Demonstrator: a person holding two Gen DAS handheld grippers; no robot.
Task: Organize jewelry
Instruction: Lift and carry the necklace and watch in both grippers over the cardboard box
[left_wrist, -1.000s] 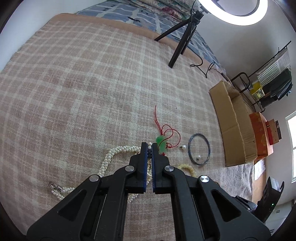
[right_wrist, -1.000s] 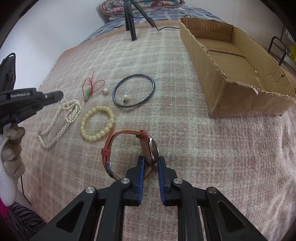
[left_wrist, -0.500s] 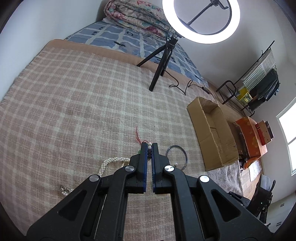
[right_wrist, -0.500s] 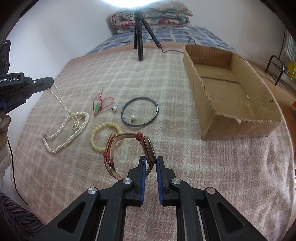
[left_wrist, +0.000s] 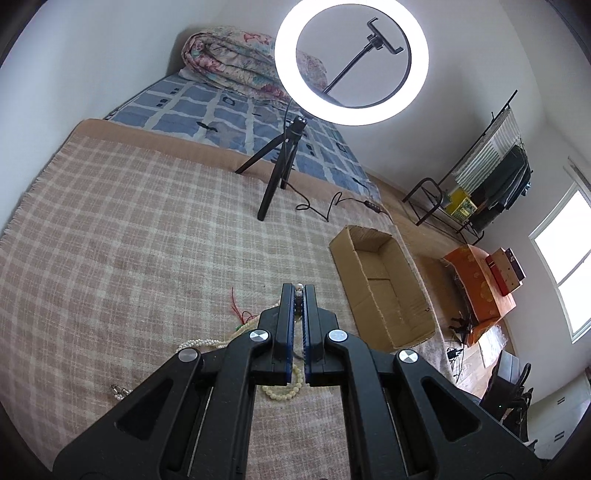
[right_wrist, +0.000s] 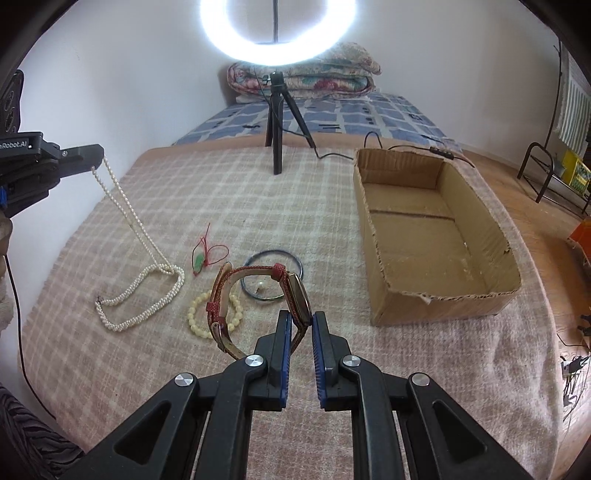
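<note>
My left gripper (left_wrist: 298, 290) is shut on a white pearl necklace (right_wrist: 142, 236) and holds one end high; it also shows in the right wrist view (right_wrist: 96, 157), and the rest of the strand trails on the checked blanket (right_wrist: 207, 184). My right gripper (right_wrist: 302, 318) is shut on a red-strapped watch (right_wrist: 295, 295), lifted just above the blanket. A yellow bead bracelet (right_wrist: 195, 323), a dark bangle (right_wrist: 271, 254), a loose pearl (right_wrist: 261, 285) and a green pendant on red cord (right_wrist: 199, 263) lie on the blanket. An open cardboard box (right_wrist: 436, 236) stands to the right.
A ring light on a black tripod (right_wrist: 277, 122) stands at the far edge of the blanket, its cable (right_wrist: 340, 155) running behind the box. A folded quilt (right_wrist: 303, 81) lies at the back. A rack (left_wrist: 480, 192) and orange boxes (left_wrist: 476, 280) stand off the bed.
Both grippers have risen. The left one lifted the pearl necklace so it hangs from the fingers. The right one lifted the watch off the blanket.
</note>
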